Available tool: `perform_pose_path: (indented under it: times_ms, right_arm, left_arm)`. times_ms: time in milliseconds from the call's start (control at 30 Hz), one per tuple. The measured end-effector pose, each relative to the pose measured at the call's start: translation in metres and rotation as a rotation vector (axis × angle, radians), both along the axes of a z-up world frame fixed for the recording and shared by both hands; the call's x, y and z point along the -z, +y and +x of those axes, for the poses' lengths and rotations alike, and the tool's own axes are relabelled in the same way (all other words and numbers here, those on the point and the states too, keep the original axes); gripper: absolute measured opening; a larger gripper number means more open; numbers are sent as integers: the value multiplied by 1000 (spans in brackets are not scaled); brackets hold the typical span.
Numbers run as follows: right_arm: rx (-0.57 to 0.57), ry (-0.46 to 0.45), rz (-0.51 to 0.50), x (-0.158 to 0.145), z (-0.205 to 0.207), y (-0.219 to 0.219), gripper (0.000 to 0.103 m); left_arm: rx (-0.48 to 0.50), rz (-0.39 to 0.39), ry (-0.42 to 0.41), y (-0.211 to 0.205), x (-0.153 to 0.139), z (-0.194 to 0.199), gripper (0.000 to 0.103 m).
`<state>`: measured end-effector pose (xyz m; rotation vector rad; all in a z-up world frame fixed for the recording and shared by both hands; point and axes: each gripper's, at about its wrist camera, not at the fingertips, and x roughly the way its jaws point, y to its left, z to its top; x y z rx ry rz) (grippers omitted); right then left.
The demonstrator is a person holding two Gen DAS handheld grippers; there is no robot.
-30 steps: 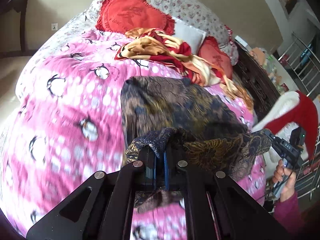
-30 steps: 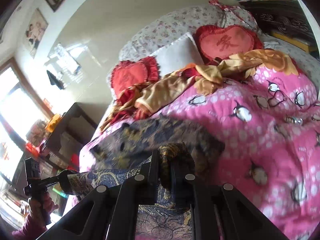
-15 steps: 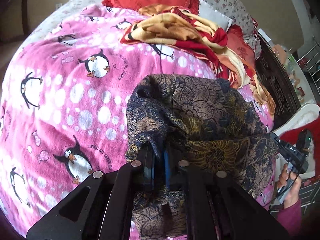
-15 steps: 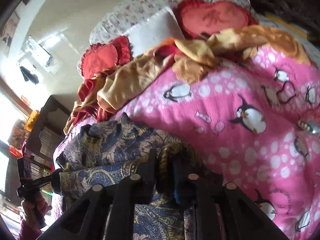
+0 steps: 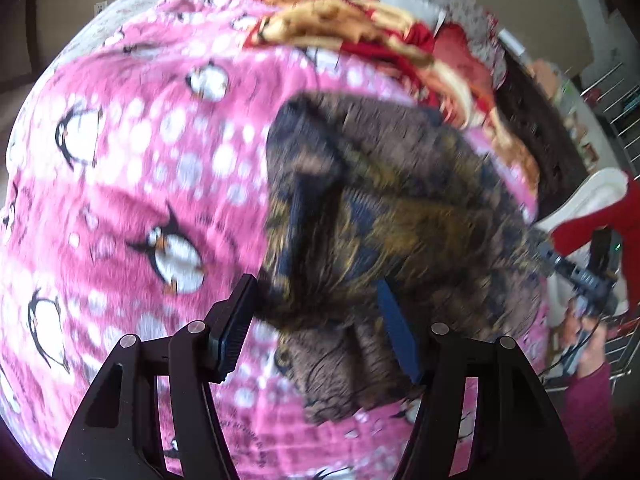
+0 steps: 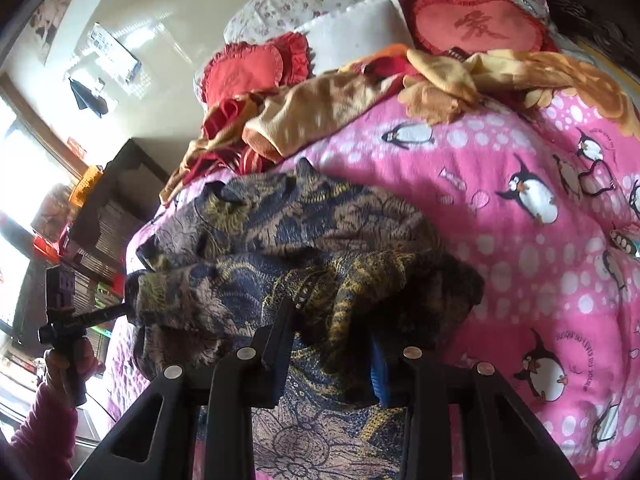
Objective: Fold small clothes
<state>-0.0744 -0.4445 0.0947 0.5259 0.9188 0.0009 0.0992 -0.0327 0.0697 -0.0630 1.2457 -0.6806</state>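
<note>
Both claws have just been opening: left claw (image 5: pixel 316 320) and right claw (image 6: pixel 332 336) spread, dark floral garment (image 5: pixel 400 208) slack between and ahead, on the bed (image 5: pixel 120 200). We judge it soft, light, floppy; take 2 hem corners.

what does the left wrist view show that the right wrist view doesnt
Only the left wrist view: a wall socket and a metal rack.

Only the right wrist view: framed pictures, a bright window and a white pillow.

Both: the dark floral garment on the pink penguin blanket, the yellow-red clothes pile, and each gripper's jaws, just opening, astride the garment.
</note>
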Motion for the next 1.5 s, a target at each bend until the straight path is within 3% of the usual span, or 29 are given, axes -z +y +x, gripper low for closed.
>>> perform_pose_path:
  times_ms: [67, 100, 200, 300, 433, 600, 667, 767, 800, 833, 900, 1000, 1067, 1200, 1300, 1367, 1500]
  right_arm:
    - [-6, 4, -21, -1, 1, 2, 18]
    - [-9, -4, -24, -3, 1, 1, 11]
    - [25, -72, 55, -14, 1, -13, 10]
    - [104, -158, 211, -19, 5, -37, 10]
    - [214, -197, 351, -9, 18, -61, 10]
    - [373, -182, 524, 26, 40, -87, 10]
    - [392, -130, 532, 39, 47, -91, 10]
    - [347, -122, 456, 36, 44, -85, 14]
    - [316, -133, 418, 27, 39, -80, 20]
    - [305, -138, 397, 23, 35, -78, 30]
    - [270, -166, 332, 5, 22, -73, 36]
    - [186, -178, 227, -17, 10, -62, 36]
    - [126, -149, 167, -24, 9, -52, 36]
    - [64, -81, 214, -14, 20, -39, 36]
    - [52, 9, 192, 0, 41, -30, 36]
    - [73, -3, 161, 2, 54, -28, 36]
    - [174, -127, 130, -7, 83, -38, 36]
  left_arm:
    - [24, 25, -8, -2, 2, -2, 43]
    - [33, 33, -11, -3, 1, 0, 27]
    - [43, -19, -11, -4, -11, 10, 15]
    - [7, -126, -4, -3, -26, 28, 13]
    - [-102, -252, 42, 0, -33, 63, 13]
    - [-230, -267, 80, -4, -18, 97, 13]
    - [-276, -261, 90, -3, -9, 105, 13]
    - [-320, -306, 136, 3, -1, 113, 15]
    - [-325, -314, 132, 6, -2, 114, 26]
    - [-326, -319, 118, 9, -5, 114, 43]
    - [-330, -348, 90, 16, -13, 110, 62]
    - [-297, -359, 51, 19, -26, 98, 62]
    - [-259, -324, -3, 15, -36, 86, 62]
    - [-143, -258, -82, -2, -48, 55, 62]
    - [-52, -222, -112, -19, -49, 32, 62]
    - [13, -192, -113, -34, -44, 21, 62]
    - [54, -105, -121, -60, -29, 21, 62]
